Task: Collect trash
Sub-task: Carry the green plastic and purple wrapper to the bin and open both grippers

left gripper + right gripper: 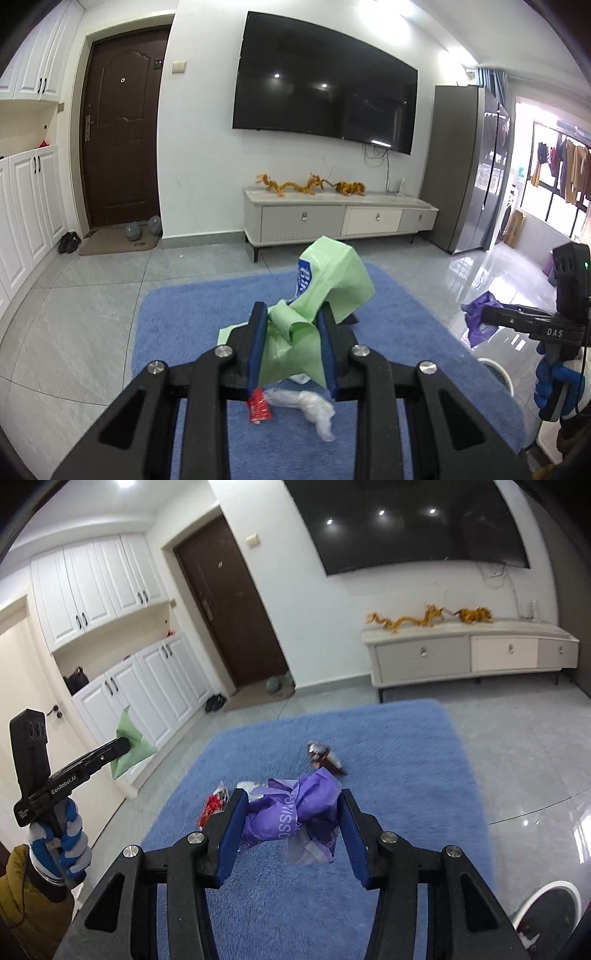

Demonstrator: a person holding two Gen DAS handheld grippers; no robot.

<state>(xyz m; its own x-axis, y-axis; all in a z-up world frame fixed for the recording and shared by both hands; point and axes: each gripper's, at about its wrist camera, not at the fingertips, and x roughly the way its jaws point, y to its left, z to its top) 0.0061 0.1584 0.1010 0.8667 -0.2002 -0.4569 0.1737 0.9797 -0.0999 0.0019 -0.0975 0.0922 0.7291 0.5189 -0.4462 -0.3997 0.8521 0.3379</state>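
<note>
Above a blue rug (192, 314), the left gripper (291, 314) clamps a crumpled green bag (332, 280) with a blue printed label, unreadable. The right gripper (290, 805), marked "DAS" in the left view, pinches a purple bag (291, 812) lettered "SSO". A red wrapper (212, 805) lies on the rug.

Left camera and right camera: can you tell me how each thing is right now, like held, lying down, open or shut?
Left gripper: shut on the green bag.
Green bag: crumpled, held up off the rug.
Right gripper: shut on the purple bag.
Purple bag: crumpled, held.
Red wrapper: lying on the blue rug.
Clear plastic: lying on the rug.
Brown wrapper: lying on the rug.
Door: shut.
TV: off.
</note>
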